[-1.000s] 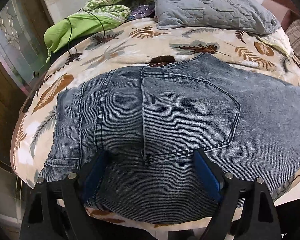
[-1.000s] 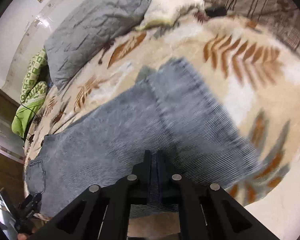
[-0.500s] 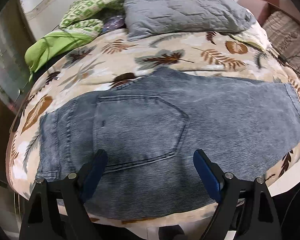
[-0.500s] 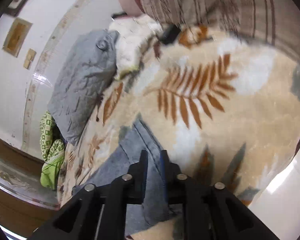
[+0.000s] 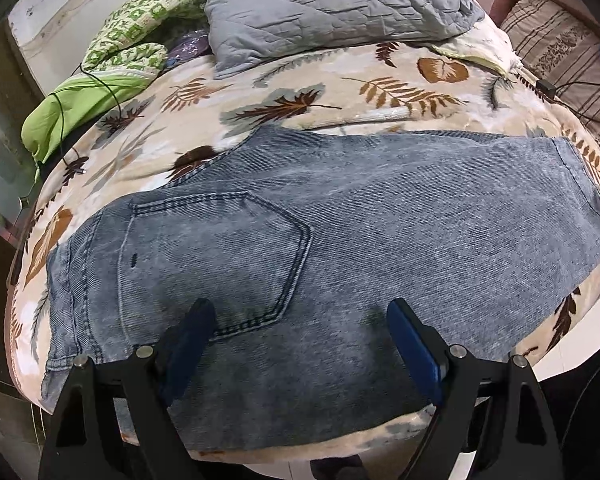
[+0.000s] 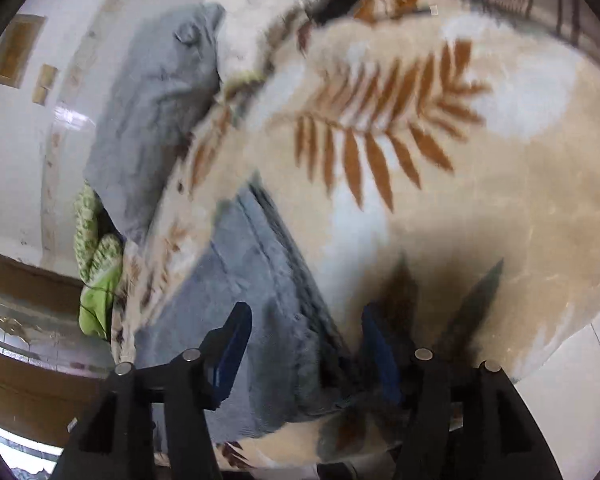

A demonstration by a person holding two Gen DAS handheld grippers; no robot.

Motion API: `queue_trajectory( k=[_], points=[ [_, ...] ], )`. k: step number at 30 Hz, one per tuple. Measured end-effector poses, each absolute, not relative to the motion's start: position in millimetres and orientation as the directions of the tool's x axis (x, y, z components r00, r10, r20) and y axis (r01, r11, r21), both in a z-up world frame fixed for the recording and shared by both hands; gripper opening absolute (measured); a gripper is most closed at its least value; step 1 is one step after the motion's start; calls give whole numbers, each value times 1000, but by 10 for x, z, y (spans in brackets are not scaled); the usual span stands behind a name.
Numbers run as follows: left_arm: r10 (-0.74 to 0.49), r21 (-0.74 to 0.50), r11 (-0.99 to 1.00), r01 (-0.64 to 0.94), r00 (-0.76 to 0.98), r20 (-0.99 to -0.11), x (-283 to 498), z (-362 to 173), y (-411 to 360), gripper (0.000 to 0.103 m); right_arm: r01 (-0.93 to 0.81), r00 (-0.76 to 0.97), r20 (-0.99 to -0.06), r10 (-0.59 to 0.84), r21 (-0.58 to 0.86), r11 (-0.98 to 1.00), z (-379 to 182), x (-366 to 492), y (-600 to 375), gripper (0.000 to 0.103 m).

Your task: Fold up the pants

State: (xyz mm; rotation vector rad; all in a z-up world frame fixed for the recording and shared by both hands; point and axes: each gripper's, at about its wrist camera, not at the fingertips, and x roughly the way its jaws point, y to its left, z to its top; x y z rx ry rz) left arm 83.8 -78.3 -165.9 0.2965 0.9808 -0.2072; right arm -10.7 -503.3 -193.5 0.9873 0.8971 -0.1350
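Note:
The blue denim pants [image 5: 340, 248] lie flat on the leaf-print bed cover [image 5: 308, 92], folded lengthwise, back pocket up, waist at the left and hem at the right. My left gripper [image 5: 300, 332] is open and empty, hovering over the near edge by the pocket. In the right wrist view the hem end of the pants [image 6: 260, 280] lies under my right gripper [image 6: 304, 328], which is open with its fingers astride the hem edge, holding nothing. That view is blurred.
A grey quilted pillow [image 5: 324, 4] lies at the head of the bed, with green cloths [image 5: 112, 64] beside it at the left. A striped cushion [image 5: 560, 44] is at the far right. A black cable [image 5: 548, 88] crosses the cover. Bare cover [image 6: 480, 200] lies beyond the hem.
My right gripper was shut over the pants; it has swung toward the hem end and opened. My left gripper stayed open and drew back, showing the whole pants.

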Motion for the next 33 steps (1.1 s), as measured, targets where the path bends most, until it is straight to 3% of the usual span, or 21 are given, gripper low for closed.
queue_trajectory(
  k=[3, 8, 10, 12, 15, 27, 33],
  points=[
    [-53, 145, 936, 320, 536, -843, 879, -1693, -879, 88, 439, 667, -669, 329, 709, 552, -1978, -81, -5038, 65],
    [-65, 134, 933, 333, 523, -850, 957, -1797, -991, 88, 392, 638, -691, 339, 671, 629, -1985, 67, -4865, 64],
    [-67, 123, 937, 326, 513, -856, 979, -1837, -979, 88, 384, 644, -687, 337, 671, 634, -1982, 80, -4831, 57],
    [-72, 115, 940, 323, 514, -855, 973, -1835, -958, 88, 394, 641, -695, 327, 663, 636, -2005, 65, -4830, 27],
    [-63, 118, 943, 312, 515, -855, 970, -1818, -913, 88, 389, 654, -676, 340, 686, 615, -2009, 13, -4882, 19],
    [-48, 130, 941, 312, 505, -862, 982, -1818, -908, 88, 216, 760, -530, 377, 752, 623, -1640, 45, -4539, 17],
    [-77, 92, 950, 298, 509, -857, 938, -1697, -790, 88, 45, 771, -450, 452, 745, 665, -1375, 284, -3950, 17]
  ],
)
